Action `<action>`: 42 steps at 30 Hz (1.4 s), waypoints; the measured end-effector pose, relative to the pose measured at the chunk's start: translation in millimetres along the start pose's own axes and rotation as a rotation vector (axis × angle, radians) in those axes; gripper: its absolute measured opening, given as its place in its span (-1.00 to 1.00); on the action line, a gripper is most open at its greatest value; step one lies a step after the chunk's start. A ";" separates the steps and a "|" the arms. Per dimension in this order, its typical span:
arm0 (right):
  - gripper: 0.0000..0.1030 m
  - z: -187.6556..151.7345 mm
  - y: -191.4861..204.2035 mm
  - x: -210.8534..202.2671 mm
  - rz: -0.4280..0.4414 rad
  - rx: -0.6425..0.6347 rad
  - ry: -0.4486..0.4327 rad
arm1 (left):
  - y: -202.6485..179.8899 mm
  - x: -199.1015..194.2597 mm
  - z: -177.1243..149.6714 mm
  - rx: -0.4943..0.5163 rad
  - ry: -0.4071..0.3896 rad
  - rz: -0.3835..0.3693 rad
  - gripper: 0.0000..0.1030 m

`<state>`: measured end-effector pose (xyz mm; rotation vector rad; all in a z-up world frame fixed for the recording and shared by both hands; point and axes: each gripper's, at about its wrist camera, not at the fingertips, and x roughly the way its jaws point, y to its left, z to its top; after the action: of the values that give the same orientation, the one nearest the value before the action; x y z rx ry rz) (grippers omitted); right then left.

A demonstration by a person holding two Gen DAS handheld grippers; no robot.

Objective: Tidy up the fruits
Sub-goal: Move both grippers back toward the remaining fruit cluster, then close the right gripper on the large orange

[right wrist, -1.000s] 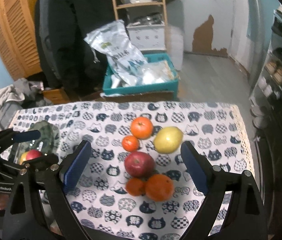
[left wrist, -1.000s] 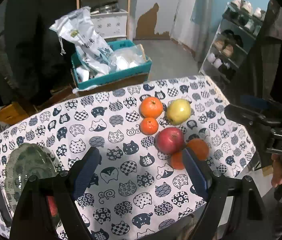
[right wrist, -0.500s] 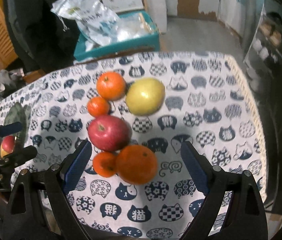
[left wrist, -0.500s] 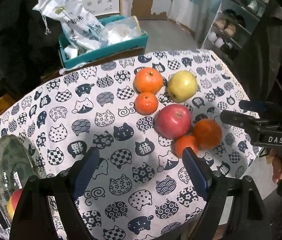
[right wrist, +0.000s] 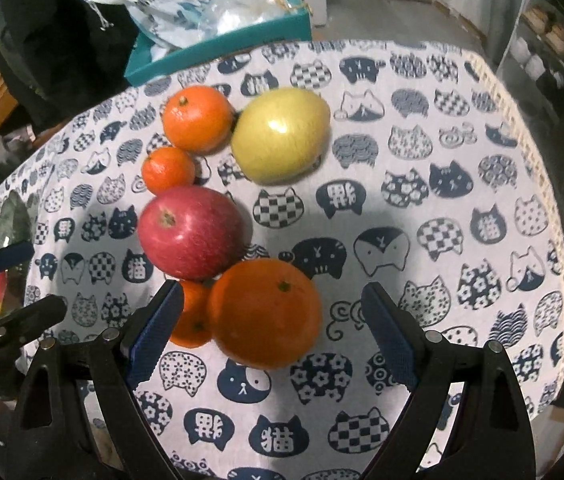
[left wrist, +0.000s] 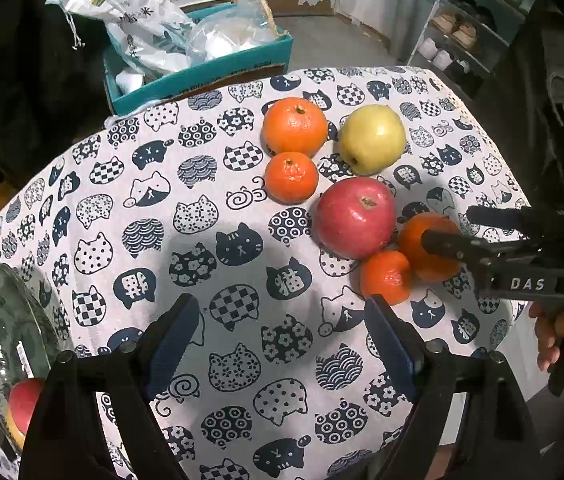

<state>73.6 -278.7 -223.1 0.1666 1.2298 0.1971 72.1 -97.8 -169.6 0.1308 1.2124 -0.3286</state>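
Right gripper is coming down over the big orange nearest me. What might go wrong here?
1. The large orange touches a small mandarin and the red apple; the right gripper's left finger sits over the mandarin and may knock it.
2. Nudged fruit may roll on the tablecloth.
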 end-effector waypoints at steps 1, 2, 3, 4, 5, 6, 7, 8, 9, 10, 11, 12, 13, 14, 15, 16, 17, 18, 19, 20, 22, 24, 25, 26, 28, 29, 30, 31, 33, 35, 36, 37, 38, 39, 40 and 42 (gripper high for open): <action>0.75 -0.6 -0.3 3.3 0.001 0.002 0.007 | 0.7 1.3 0.3 -0.004 0.003 -0.001 0.67; 0.75 -1.1 -0.4 6.6 0.003 0.003 0.016 | 1.5 2.6 1.0 -0.008 0.006 -0.002 0.67; 0.75 -1.3 -0.1 9.3 0.002 0.002 0.022 | 2.3 3.6 1.5 -0.012 0.008 -0.003 0.67; 0.75 -1.3 0.0 12.0 -0.002 0.001 0.027 | 3.0 4.5 2.0 -0.016 0.011 -0.004 0.67; 0.75 -1.5 -0.5 14.9 -0.005 0.001 0.034 | 3.8 5.4 2.6 -0.020 0.012 -0.006 0.67; 0.75 -1.3 -1.3 17.0 -0.006 0.003 0.038 | 4.3 6.1 3.3 -0.024 0.014 -0.007 0.67; 0.75 -1.0 -2.6 19.3 -0.008 0.007 0.044 | 4.6 7.0 3.8 -0.027 0.016 -0.008 0.67; 0.73 -0.9 -4.0 21.6 -0.003 0.013 0.050 | 4.8 7.8 4.3 -0.030 0.019 -0.010 0.67; 0.71 -0.5 -5.4 23.4 0.006 0.019 0.054 | 4.9 8.6 4.8 -0.033 0.020 -0.014 0.67; 0.68 -0.5 -7.0 24.2 0.021 0.030 0.054 | 4.7 9.5 5.5 -0.035 0.022 -0.017 0.67; 0.59 -0.5 -8.5 25.0 0.042 0.042 0.058 | 4.4 10.0 5.9 -0.036 0.023 -0.020 0.67; 0.52 -0.4 -8.1 26.7 0.067 0.051 0.062 | 4.1 10.6 6.6 -0.036 0.024 -0.022 0.67; 0.37 -0.4 -9.1 27.0 0.096 0.063 0.066 | 3.4 11.5 7.7 -0.035 0.024 -0.023 0.67; 0.37 -0.6 -9.3 26.6 0.095 0.064 0.069 | 2.6 12.1 8.7 -0.034 0.024 -0.024 0.67; 0.37 -1.0 -8.6 26.4 0.093 0.060 0.069 | 1.6 12.9 10.0 -0.033 0.024 -0.026 0.67; 0.36 -1.4 -8.0 26.3 0.093 0.055 0.068 | 1.1 13.6 11.1 -0.033 0.023 -0.028 0.67; 0.35 -1.6 -7.1 25.9 0.090 0.050 0.067 | -0.2 14.7 13.1 -0.036 0.022 -0.033 0.67; 0.35 -1.6 -6.2 24.7 0.079 0.040 0.063 | -1.2 15.8 15.1 -0.038 0.022 -0.039 0.67; 0.34 -2.1 -6.1 22.2 0.059 0.028 0.055 | -2.2 17.2 17.5 -0.043 0.021 -0.048 0.67; 0.34 -1.7 -6.7 20.0 0.038 0.018 0.045 | -2.8 18.2 19.7 -0.050 0.019 -0.057 0.67; 0.34 1.7 -12.6 14.4 0.019 0.023 0.021 | -5.3 21.2 25.0 -0.064 0.016 -0.077 0.67; 0.34 6.6 -21.7 8.5 0.011 0.045 0.001 | -8.7 24.8 30.2 -0.072 0.017 -0.092 0.67; 0.34 9.5 -26.1 6.1 0.003 0.053 -0.010 | -11.2 27.1 33.3 -0.076 0.017 -0.099 0.67; 0.34 12.5 -31.9 2.3 -0.009 0.065 -0.025 | -13.8 29.2 35.8 -0.077 0.017 -0.105 0.67; 0.34 17.6 -41.8 -1.8 -0.021 0.084 -0.043 | -19.9 33.1 39.8 -0.075 0.018 -0.111 0.67; 0.34 19.7 -47.1 -3.8 -0.027 0.094 -0.051 | -23.1 35.2 41.7 -0.072 0.018 -0.114 0.67; 0.34 21.1 -50.8 -5.7 -0.033 0.102 -0.057 | -26.2 37.4 43.4 -0.067 0.020 -0.114 0.67; 0.34 22.7 -54.7 -7.4 -0.042 0.108 -0.063 | -29.4 39.4 44.8 -0.062 0.022 -0.113 0.67; 0.34 25.1 -60.0 -9.9 -0.060 0.115 -0.074 | -35.6 45.0 47.9 -0.052 0.030 -0.113 0.67; 0.34 26.7 -64.3 -12.0 -0.072 0.122 -0.084 | -40.9 50.5 50.5 -0.046 0.038 -0.113 0.67; 0.34 27.3 -65.1 -12.7 -0.072 0.123 -0.086 | -43.2 53.1 51.6 -0.044 0.042 -0.113 0.67; 0.34 27.2 -67.7 -14.1 -0.071 0.124 -0.088 | -46.0 56.0 53.0 -0.042 0.046 -0.114 0.67; 0.34 27.9 -69.2 -14.4 -0.071 0.127 -0.090 | -48.5 59.0 54.1 -0.039 0.051 -0.114 0.67; 0.34 27.2 -70.5 -15.6 -0.071 0.128 -0.091 | -50.7 61.8 55.0 -0.037 0.056 -0.115 0.67; 0.34 27.3 -70.9 -15.7 -0.071 0.130 -0.092 | -53.3 65.9 56.1 -0.032 0.064 -0.115 0.67; 0.34 27.2 -71.5 -15.0 -0.067 0.135 -0.093 | -56.9 73.2 56.9 -0.023 0.079 -0.110 0.67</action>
<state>98.8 -352.2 -217.1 0.2482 1.1545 0.0475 127.8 -180.2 -213.7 0.0576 1.3035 -0.4079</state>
